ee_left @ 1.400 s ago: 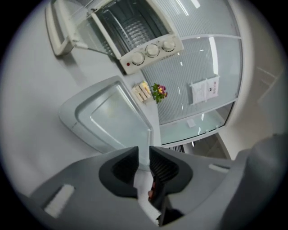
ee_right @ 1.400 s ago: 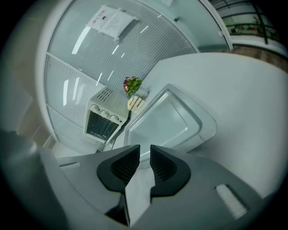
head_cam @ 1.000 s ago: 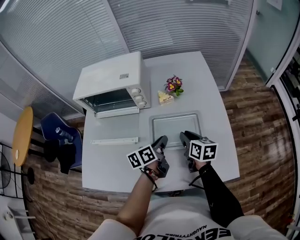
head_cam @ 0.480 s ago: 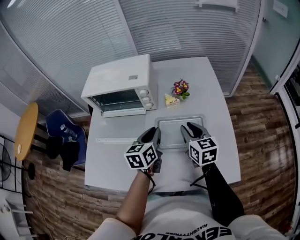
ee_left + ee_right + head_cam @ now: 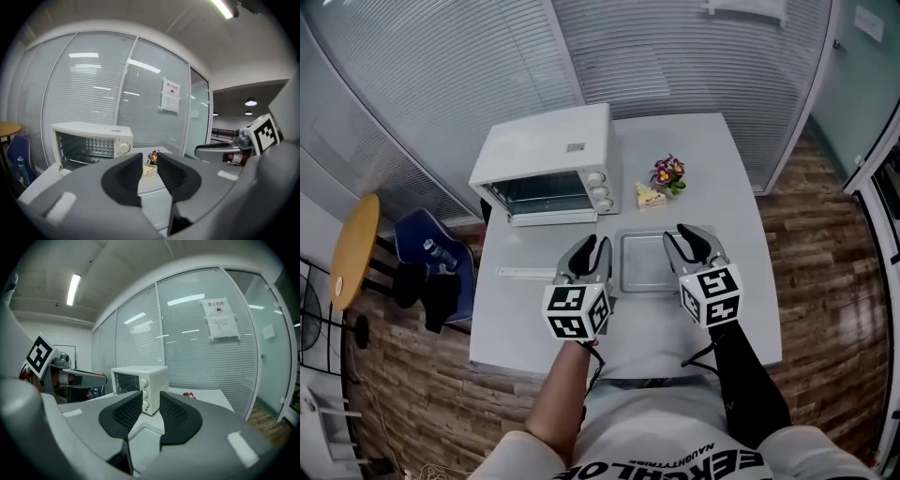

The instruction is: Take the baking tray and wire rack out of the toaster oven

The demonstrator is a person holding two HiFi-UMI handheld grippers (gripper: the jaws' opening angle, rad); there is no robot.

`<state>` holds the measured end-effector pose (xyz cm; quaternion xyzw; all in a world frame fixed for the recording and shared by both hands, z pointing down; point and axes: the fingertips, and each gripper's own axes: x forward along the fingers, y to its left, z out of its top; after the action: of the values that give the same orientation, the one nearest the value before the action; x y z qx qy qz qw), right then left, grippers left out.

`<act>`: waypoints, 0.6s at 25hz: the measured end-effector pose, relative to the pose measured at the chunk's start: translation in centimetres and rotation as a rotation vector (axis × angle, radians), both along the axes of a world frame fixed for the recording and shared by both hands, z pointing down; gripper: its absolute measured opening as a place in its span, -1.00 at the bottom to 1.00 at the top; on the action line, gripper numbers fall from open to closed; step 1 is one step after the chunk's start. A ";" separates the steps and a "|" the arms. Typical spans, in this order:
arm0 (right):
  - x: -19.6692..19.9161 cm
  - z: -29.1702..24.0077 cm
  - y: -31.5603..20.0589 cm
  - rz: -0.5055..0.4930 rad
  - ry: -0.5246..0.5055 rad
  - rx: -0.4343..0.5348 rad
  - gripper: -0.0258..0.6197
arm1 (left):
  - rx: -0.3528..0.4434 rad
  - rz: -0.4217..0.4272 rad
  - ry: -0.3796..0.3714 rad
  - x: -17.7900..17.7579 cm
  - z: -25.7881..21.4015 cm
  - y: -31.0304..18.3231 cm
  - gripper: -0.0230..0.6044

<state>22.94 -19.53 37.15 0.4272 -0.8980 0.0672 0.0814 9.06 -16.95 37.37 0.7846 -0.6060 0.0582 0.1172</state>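
Both tongs are hovering above the table right now, side by side and clear of everything. The left gripper is gaping a little, its jaws having just been opening, and there is nothing between them but air. It's the same with the right gripper: its jaws have just been opening too and are standing apart, empty.

The baking tray is already lying flat on the table, just below and between the two grippers, so to my eye that half of the job is done. The toaster oven is standing at the back left with its door hanging down and its mouth facing us.

The wire rack is looking like the step in hand. A long pale strip is lying on the table left of the tray, but I cannot tell whether that is the rack or whether the rack is sitting inside the dark cavity. If it is inside, the next move is calling for a level reach into the oven mouth and a pinch on the rack's front edge.
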 end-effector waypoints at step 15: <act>-3.7 -0.8 0.2 -0.067 -0.035 0.059 -0.63 | 0.118 -0.061 -0.125 -3.8 -2.9 0.6 -0.57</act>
<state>19.29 -19.30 36.32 0.3977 -0.9147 0.0457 0.0553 5.30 -16.34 34.49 0.7660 -0.6383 0.0677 0.0345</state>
